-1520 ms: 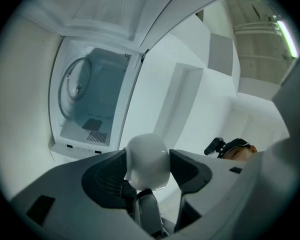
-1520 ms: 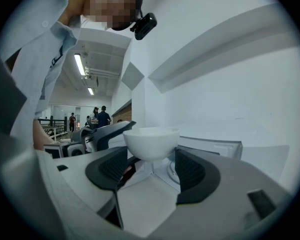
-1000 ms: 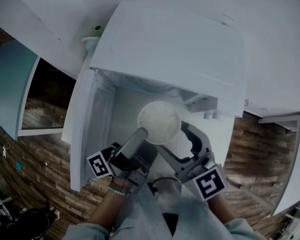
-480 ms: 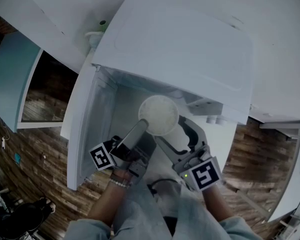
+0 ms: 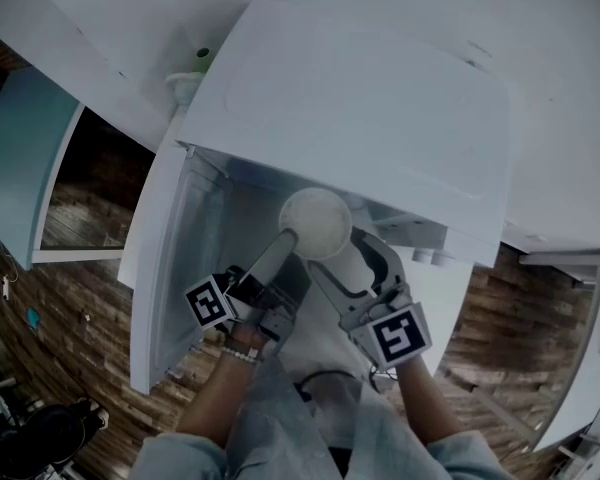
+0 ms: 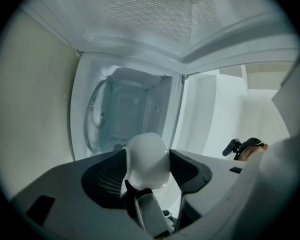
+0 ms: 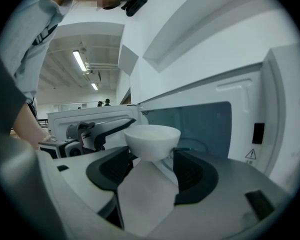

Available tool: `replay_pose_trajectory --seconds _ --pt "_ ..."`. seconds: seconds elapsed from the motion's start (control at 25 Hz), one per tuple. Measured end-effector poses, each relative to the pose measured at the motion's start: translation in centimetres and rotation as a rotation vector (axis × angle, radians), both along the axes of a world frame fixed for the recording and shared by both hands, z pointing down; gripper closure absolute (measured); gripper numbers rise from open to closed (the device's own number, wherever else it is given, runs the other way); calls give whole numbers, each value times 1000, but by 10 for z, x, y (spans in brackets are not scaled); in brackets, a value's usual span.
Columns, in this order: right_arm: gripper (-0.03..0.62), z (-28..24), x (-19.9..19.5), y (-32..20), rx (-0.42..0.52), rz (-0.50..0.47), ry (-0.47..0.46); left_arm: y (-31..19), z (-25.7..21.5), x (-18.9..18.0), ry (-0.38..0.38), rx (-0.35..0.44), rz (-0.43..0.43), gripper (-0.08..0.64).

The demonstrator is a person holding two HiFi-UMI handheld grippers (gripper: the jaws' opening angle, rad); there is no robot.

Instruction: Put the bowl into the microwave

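Head view: small white ceramic bowl [image 5: 316, 223] at the open mouth of the white microwave [image 5: 360, 108], left gripper [image 5: 286, 240] clamped on its near rim, right gripper [image 5: 352, 260] spread, empty, alongside. Likely light, stiff, slick, chippable; rim's the hold.

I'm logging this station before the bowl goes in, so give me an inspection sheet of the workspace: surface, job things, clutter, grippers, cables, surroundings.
Surface: round turntable inside the cavity; nothing seen on it.
Job's things: white microwave, door swung open; white bowl held at the cavity mouth, not set down.
Clutter: small green-topped object behind the microwave.
Grippers: left gripper has its fingers closed on the bowl; right gripper is open beside the bowl, holding nothing.
Cables: dark cable looping near the person's body.
Surroundings: wood-pattern floor; people far off.
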State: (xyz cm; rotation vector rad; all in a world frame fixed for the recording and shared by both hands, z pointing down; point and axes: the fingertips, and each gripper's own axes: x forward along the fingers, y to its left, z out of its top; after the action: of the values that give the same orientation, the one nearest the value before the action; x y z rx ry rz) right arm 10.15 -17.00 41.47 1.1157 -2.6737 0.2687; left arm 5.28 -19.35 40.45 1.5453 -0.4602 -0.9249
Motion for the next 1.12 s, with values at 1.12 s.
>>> replay_pose_trajectory --seconds 1.12 --pt "290 52 -3 -49 -144 123 -14 -52 61 -1 -55 -98 -24 293"
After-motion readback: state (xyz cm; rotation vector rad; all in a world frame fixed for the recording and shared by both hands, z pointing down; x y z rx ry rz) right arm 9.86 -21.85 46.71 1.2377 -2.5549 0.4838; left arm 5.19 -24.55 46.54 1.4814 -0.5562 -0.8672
